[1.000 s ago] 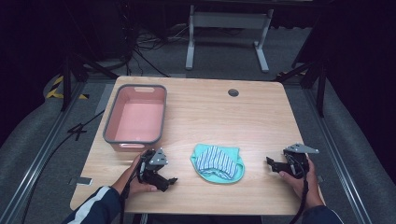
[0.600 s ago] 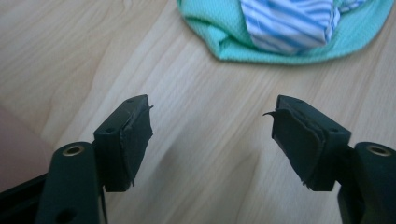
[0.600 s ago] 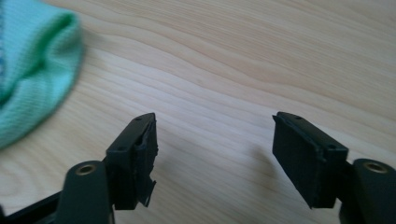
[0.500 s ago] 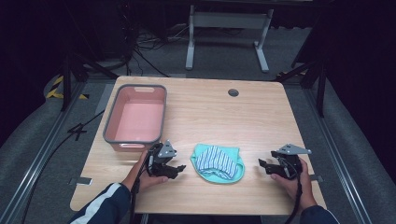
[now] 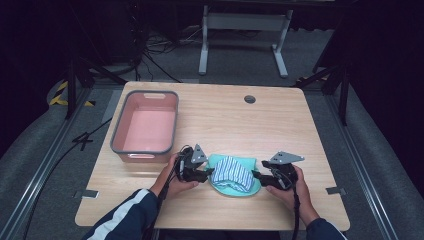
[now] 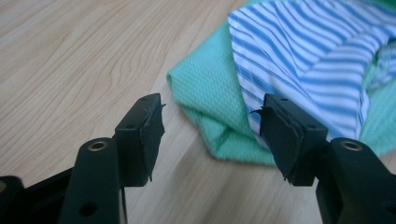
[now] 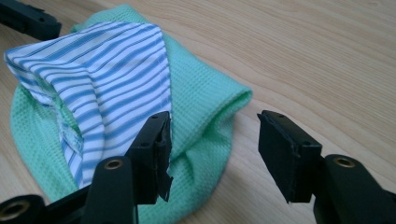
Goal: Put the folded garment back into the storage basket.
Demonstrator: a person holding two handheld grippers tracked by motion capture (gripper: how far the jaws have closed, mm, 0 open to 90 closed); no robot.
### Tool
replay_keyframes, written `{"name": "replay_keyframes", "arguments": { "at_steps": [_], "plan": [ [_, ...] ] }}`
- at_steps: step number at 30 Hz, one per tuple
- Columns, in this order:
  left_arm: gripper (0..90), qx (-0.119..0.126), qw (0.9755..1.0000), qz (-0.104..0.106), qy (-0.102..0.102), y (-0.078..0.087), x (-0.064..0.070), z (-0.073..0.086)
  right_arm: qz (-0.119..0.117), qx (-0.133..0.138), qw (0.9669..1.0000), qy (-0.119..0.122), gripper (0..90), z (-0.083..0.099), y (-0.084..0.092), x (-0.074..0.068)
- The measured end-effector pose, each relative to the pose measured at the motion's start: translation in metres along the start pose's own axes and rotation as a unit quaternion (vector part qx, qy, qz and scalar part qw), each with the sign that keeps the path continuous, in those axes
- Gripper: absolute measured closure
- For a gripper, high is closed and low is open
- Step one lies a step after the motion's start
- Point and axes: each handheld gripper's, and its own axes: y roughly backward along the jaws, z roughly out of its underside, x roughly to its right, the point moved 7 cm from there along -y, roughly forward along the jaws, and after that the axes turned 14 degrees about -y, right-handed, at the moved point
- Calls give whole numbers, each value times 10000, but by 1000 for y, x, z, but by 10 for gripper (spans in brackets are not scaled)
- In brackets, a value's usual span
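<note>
1. Here, at the near edge of the pale wood-grain table [image 5: 300, 125], a person brings two black two-jaw tools in on a small pile of cloth, one from each side.
2. The pile is a mint-green waffle-knit cloth [image 5: 252, 187] lying flat, with a blue-and-white striped woven cloth [image 5: 232, 174] bunched on top of it; it sits at about 6 o'clock on the table, well apart from the far edge.
3. The left gripper [image 6: 210, 135] stands wide open, its jaws either side of the green cloth's folded corner, with the right-hand jaw overlapping the striped hem.
4. The right gripper [image 7: 215, 149] is likewise spread wide, straddling the rounded green fold at the pile's 3 o'clock side.
5. My guess is that the step in hand is a two-sided pinch of the pile. To do it well, each tool should go low enough that one jaw slides under the green edge, then close on the thick fold, not on a single layer.
6. Both sides should close and lift together, or the loose striped piece may slide off.
7. The green knit looks soft, textured and thick at its rolled edges; the striped fabric looks thin, crisp and creased, so it will likely slip more easily.
8. A pink rectangular plastic tub with a grey rim [image 5: 117, 131] stands at about 10 o'clock from the pile, empty as far as I can see, a likely destination.
</note>
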Motion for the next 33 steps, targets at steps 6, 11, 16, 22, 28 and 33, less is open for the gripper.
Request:
{"name": "replay_keyframes", "arguments": {
  "at_steps": [6, 11, 16, 22, 28, 33],
  "plan": [
    [373, -201, 9998, -45, -8, -16, -5, -6, 119, -207, 9997, 3, 446, 1, -14, -1],
    [357, -255, 9995, 103, 156, -28, -4, -3, 170, -381, 9991, 5, 418, 6, -24, 0],
    [327, -230, 9983, 261, 462, -28, -6, 1, 113, -352, 9992, -128, 397, 7, -25, 3],
    [325, -364, 9980, 359, 381, -26, -2, 0, 43, -397, 9992, -79, 490, 7, -24, 0],
    [409, -414, 9973, 559, 238, -23, 4, -2, -81, -541, 9985, -12, 655, 6, -23, -7],
    [567, -363, 9971, 659, 120, -22, 7, -4, -190, -596, 9980, -22, 767, 7, -23, -10]
  ]
}}
